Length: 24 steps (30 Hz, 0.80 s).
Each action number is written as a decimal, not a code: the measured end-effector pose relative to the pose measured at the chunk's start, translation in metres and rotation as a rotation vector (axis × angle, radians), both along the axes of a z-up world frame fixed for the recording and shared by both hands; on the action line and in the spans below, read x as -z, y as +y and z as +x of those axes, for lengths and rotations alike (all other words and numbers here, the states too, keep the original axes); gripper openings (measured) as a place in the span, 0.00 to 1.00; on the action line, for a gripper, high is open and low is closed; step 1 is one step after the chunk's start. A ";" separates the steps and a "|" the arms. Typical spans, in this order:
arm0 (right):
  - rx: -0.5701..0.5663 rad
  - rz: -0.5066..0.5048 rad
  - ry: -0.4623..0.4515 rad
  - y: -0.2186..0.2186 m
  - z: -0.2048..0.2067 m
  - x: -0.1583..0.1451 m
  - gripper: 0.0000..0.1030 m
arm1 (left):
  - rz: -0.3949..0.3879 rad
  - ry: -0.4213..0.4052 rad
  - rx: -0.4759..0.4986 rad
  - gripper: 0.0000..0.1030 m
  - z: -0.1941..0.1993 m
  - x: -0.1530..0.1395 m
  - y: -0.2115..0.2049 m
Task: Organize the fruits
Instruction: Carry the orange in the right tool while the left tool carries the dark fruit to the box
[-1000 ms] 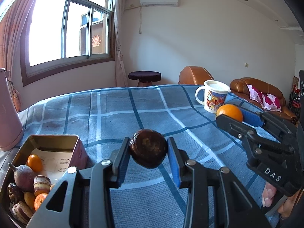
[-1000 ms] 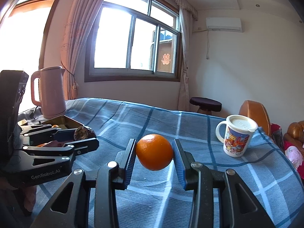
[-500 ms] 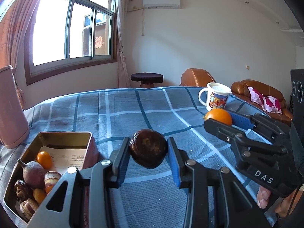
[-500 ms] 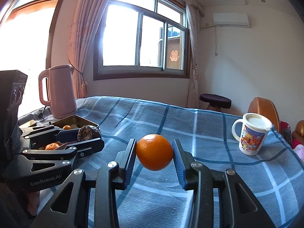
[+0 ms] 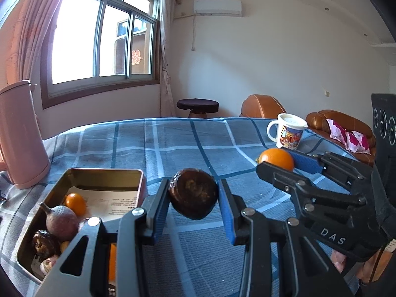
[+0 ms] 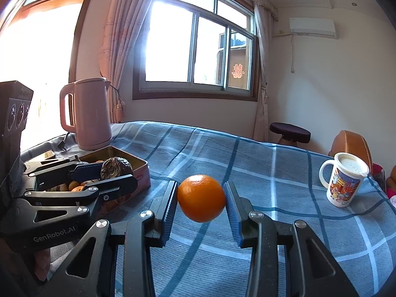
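Note:
My left gripper [image 5: 193,195] is shut on a dark brown round fruit [image 5: 193,193], held above the blue checked cloth just right of the metal tin [image 5: 104,173]. The tin holds several fruits, among them a small orange one [image 5: 75,204] and a purple one [image 5: 61,222]. My right gripper [image 6: 201,199] is shut on an orange [image 6: 201,198], also above the cloth. In the left wrist view the right gripper [image 5: 279,163] with its orange [image 5: 276,159] is to the right. In the right wrist view the left gripper [image 6: 116,172] with the dark fruit [image 6: 116,167] hangs by the tin [image 6: 138,170].
A pink kettle [image 6: 89,113] stands behind the tin at the table's far left. A white printed mug [image 6: 345,179] with a lid stands at the right. Beyond the table are a dark stool [image 5: 197,106] and brown leather seats [image 5: 339,126].
Both grippers have moved left across the table with their fruits still gripped; the tin and kettle now sit further into view and nearer the left gripper.

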State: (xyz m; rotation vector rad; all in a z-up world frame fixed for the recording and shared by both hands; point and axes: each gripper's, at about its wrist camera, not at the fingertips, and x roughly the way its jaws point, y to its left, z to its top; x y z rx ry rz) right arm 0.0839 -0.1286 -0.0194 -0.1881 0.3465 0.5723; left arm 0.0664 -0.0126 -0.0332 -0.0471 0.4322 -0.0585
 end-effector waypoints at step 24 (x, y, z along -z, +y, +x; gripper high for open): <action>-0.087 -0.032 -0.012 0.054 -0.007 -0.007 0.39 | -0.015 -0.043 -0.086 0.39 -0.026 -0.012 0.045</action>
